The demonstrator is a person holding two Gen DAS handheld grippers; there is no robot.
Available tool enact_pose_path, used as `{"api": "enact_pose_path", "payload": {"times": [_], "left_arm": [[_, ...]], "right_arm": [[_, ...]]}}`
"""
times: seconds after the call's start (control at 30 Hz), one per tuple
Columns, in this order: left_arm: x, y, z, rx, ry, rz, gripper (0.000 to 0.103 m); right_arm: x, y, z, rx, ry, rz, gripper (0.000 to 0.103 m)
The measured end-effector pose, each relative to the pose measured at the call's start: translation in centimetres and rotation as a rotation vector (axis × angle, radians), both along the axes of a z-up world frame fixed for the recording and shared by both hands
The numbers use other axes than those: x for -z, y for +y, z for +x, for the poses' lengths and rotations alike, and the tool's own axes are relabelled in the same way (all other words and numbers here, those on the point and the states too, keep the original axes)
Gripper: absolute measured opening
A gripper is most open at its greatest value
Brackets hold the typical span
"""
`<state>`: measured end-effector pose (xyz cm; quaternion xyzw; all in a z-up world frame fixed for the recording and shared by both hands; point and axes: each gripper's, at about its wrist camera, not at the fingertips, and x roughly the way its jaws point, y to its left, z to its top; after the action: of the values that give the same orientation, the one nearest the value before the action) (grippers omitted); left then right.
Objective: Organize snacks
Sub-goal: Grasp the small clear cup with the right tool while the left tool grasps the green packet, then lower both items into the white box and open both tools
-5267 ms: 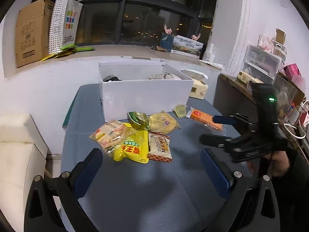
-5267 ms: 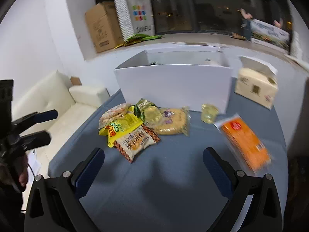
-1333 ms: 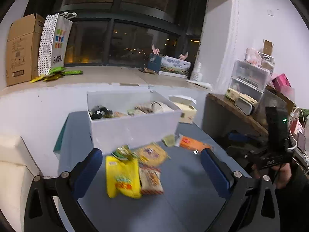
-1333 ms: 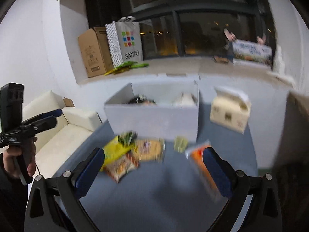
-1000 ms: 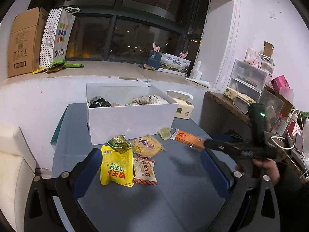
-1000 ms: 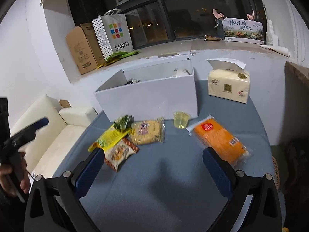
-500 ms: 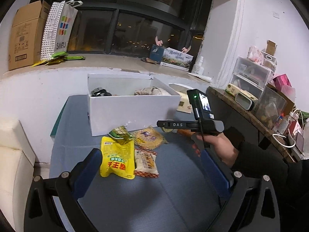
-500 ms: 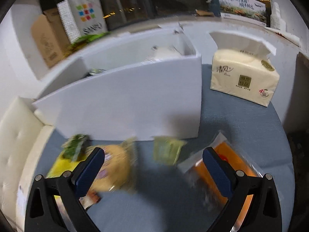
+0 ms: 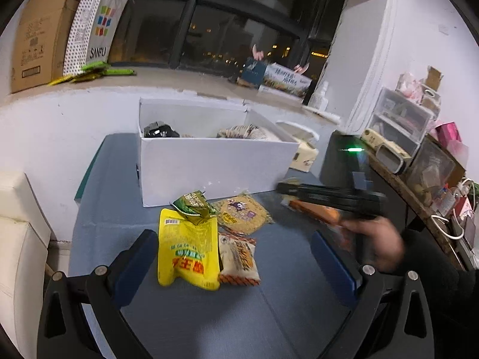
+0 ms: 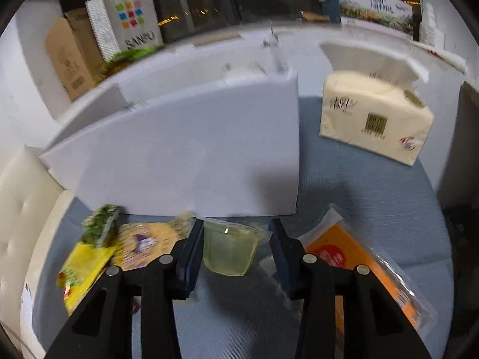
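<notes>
A pale green jelly cup (image 10: pixel 229 249) lies on the blue-grey table in front of the white box (image 10: pixel 191 149). My right gripper (image 10: pixel 233 239) is closing on it, and both pads touch the cup's sides. From the left wrist the right gripper (image 9: pixel 287 187) shows as a blur in a hand near the box's right corner. My left gripper (image 9: pixel 233 257) hangs open above the table, holding nothing. Below it lie a yellow bag (image 9: pixel 187 251), a green pack (image 9: pixel 191 206), a round cracker pack (image 9: pixel 241 214) and a striped cracker pack (image 9: pixel 238 257). An orange pack (image 10: pixel 374 284) lies right of the cup.
The white box (image 9: pixel 215 164) holds several snacks. A tissue pack (image 10: pixel 374 119) stands on the table right of the box. A white sofa (image 9: pixel 18 239) is at the left, and a cluttered shelf (image 9: pixel 419 155) at the right. A cardboard box and paper bag sit on the window ledge.
The right gripper came down close to the box front and its wide jaws narrowed around the jelly cup. The left gripper sank a little toward the snack pile.
</notes>
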<state>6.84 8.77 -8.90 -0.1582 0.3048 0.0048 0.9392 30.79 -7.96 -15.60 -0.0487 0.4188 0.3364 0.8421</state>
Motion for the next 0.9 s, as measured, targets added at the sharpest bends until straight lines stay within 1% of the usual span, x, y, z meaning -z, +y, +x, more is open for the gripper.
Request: {"api": "enact_pose_path", "payload": {"times": [0.13, 0.27, 0.3, 0.37, 0.5, 0.53, 0.57, 0.6, 0.63, 0.67, 0.7, 0.73, 0.8, 0.9], "left_arm": [[1.1, 0.4, 3.6, -0.005, 0.049, -0.002, 0.103], [3.0, 0.9, 8.0, -0.033, 0.127, 0.022, 0.103], [3.5, 1.1, 9.0, -0.033, 0.147, 0.023, 0.103], [4.6, 1.7, 10.6, -0.06, 0.19, 0.019, 0.103], [6.9, 2.8, 13.1, -0.093, 0.267, -0.009, 0.102], [7.7, 3.0, 13.8, -0.096, 0.295, -0.014, 0.095], [8.1, 3.0, 14.0, -0.087, 0.303, -0.011, 0.086], [8.4, 2.9, 14.2, -0.077, 0.309, -0.01, 0.061], [8.6, 2.9, 14.2, -0.069, 0.304, -0.017, 0.057], [8.4, 2.8, 14.0, -0.071, 0.294, -0.018, 0.049], [8.1, 2.7, 13.4, -0.061, 0.266, -0.021, 0.042], [7.6, 2.4, 12.9, -0.06, 0.244, -0.01, 0.038], [6.6, 1.9, 11.5, -0.058, 0.206, 0.022, 0.038], [4.4, 1.2, 8.8, -0.044, 0.12, 0.031, 0.038]], "right_arm": [[-2.4, -2.6, -3.1, -0.036, -0.036, 0.068, 0.046], [-4.9, -5.6, -6.8, -0.069, -0.081, 0.129, 0.046], [-5.4, -5.8, -7.1, -0.07, -0.088, 0.14, 0.046], [-6.4, -7.2, -8.8, -0.073, -0.106, 0.16, 0.046], [-7.7, -8.9, -10.6, -0.072, -0.124, 0.195, 0.046], [-7.8, -9.2, -10.9, -0.075, -0.12, 0.207, 0.046], [-7.9, -9.4, -11.2, -0.083, -0.117, 0.215, 0.046], [-8.0, -9.5, -11.6, -0.089, -0.122, 0.21, 0.046], [-8.0, -9.4, -11.9, -0.093, -0.126, 0.207, 0.046], [-7.9, -9.4, -12.2, -0.102, -0.128, 0.207, 0.046], [-8.0, -9.3, -12.4, -0.113, -0.13, 0.208, 0.046], [-8.0, -9.2, -12.7, -0.116, -0.137, 0.204, 0.046], [-8.0, -9.0, -13.0, -0.131, -0.133, 0.205, 0.046], [-8.0, -8.7, -13.2, -0.142, -0.129, 0.21, 0.046]]}}
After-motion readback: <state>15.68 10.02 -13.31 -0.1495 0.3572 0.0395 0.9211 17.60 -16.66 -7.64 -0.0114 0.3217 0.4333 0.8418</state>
